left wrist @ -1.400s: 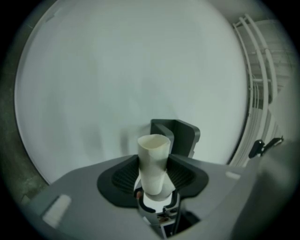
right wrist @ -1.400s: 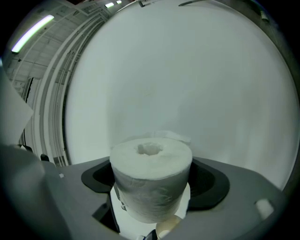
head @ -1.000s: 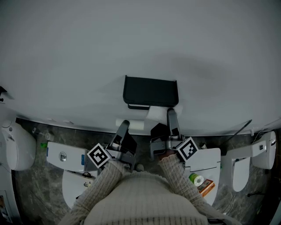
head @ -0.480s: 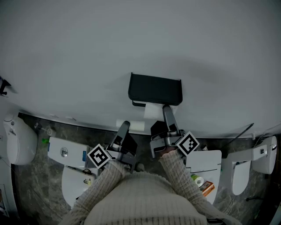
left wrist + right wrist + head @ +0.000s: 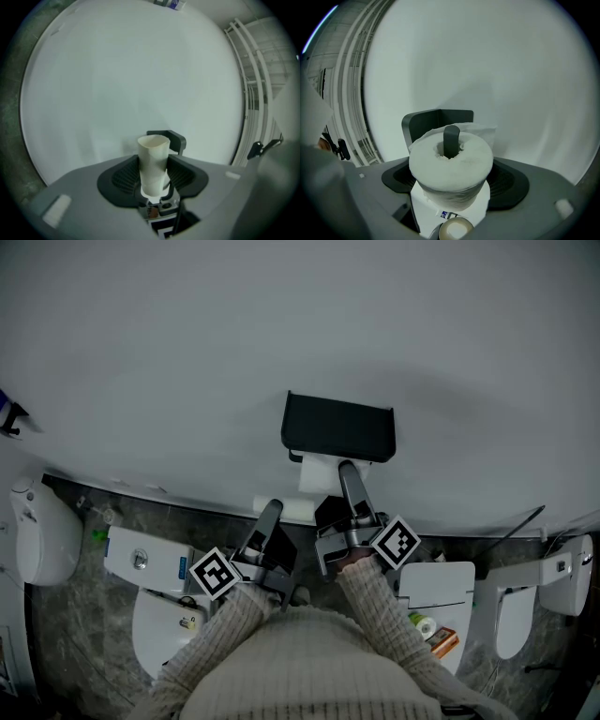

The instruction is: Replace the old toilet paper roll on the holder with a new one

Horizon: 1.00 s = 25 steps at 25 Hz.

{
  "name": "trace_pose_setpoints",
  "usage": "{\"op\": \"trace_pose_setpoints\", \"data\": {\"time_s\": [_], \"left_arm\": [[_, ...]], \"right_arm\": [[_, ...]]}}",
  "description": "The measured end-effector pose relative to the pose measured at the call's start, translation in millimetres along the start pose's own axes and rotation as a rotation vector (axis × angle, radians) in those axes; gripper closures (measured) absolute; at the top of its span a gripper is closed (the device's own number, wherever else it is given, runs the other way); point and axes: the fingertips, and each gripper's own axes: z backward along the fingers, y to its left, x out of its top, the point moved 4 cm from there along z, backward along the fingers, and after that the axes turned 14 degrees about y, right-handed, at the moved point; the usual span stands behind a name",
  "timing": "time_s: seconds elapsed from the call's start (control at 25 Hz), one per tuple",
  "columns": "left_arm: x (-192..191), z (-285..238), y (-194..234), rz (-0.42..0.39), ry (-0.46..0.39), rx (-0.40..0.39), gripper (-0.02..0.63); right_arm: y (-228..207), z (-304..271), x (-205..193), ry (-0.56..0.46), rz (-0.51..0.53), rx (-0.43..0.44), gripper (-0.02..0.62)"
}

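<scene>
A black toilet paper holder (image 5: 337, 427) hangs on the white wall. My right gripper (image 5: 343, 476) is shut on a full white roll (image 5: 317, 474) directly under the holder's cover. In the right gripper view the roll (image 5: 451, 166) sits between the jaws, and the holder's dark spindle (image 5: 451, 139) pokes out through its core. My left gripper (image 5: 271, 512) is lower and to the left, shut on an empty cardboard tube (image 5: 153, 164). The tube stands upright between the jaws, apart from the holder (image 5: 172, 140) behind it.
White toilets stand along the dark stone floor, one (image 5: 155, 568) at my left and one (image 5: 441, 582) at my right. The right one bears a green roll (image 5: 422, 623) and an orange box (image 5: 441, 641). A white pipe rail (image 5: 253, 84) runs up the side wall.
The right gripper has carried the full roll leftwards and closer in under the holder. The left gripper has stayed where it was with the tube.
</scene>
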Motion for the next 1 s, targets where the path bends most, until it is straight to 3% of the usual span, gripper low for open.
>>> {"op": "trace_pose_setpoints", "data": {"time_s": [0.72,0.88,1.0], "left_arm": [[-12,-7,7,0.029,0.065,0.006,0.428],[-5,-19,8,0.032,0.077,0.004,0.428],[-11,-14,2,0.02,0.082,-0.01,0.428]], "right_arm": [[-1,17,-14,0.025,-0.035,-0.04,0.171],[1,19,-15,0.035,-0.03,-0.062,0.197],[12,37,-22,0.024,0.033,-0.088,0.27]]}}
